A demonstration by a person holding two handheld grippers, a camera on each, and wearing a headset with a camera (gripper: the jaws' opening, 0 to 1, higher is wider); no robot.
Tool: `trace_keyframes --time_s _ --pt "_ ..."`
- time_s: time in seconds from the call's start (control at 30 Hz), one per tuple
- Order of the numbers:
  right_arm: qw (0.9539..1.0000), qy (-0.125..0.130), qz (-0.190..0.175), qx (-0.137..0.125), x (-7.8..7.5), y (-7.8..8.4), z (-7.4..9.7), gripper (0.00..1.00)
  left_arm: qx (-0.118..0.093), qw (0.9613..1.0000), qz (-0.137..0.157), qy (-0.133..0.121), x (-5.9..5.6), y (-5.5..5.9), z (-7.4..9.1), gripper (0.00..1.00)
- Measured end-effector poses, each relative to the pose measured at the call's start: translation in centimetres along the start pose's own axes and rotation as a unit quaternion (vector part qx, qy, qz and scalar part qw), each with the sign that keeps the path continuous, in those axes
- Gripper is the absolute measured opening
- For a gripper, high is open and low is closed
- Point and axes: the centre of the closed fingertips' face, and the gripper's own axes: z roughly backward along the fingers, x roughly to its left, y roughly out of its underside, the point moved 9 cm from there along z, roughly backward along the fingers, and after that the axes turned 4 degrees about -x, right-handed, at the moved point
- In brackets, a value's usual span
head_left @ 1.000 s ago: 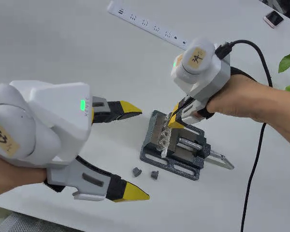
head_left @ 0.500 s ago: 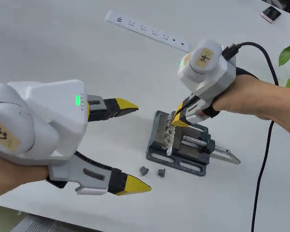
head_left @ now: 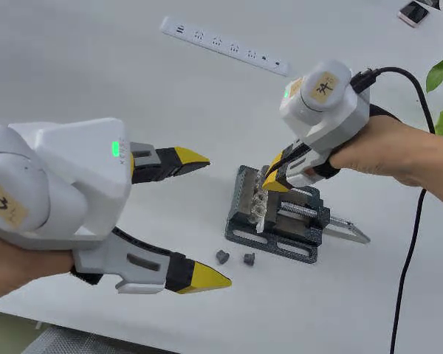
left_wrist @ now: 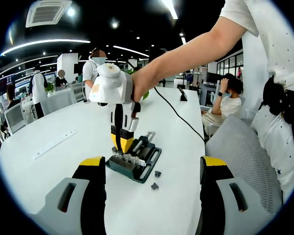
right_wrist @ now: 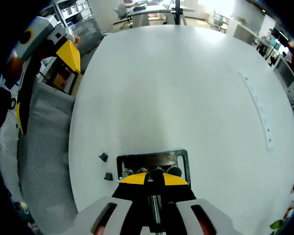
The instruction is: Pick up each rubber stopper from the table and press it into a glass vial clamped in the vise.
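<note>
On the white counter, a vise clamps glass vials, with two rubber stoppers lying loose on its near side. The right gripper points down at the vials, jaws almost together, any load unclear. The left gripper hovers wide open and empty at the near left.
</note>
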Motion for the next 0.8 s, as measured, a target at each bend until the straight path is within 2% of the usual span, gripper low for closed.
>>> trace_keyframes --time_s 0.43,0.8 --pt "0.9996 0.020 -0.004 -0.018 0.7 1.2 1.5 0.08 0.004 1.0000 -0.002 -0.001 -0.3 -0.1 0.2 0.77" --pt "0.9971 0.046 -0.013 -0.059 1.3 1.8 3.4 0.16 0.012 0.9999 -0.004 0.005 -0.7 -0.3 0.2 0.77"
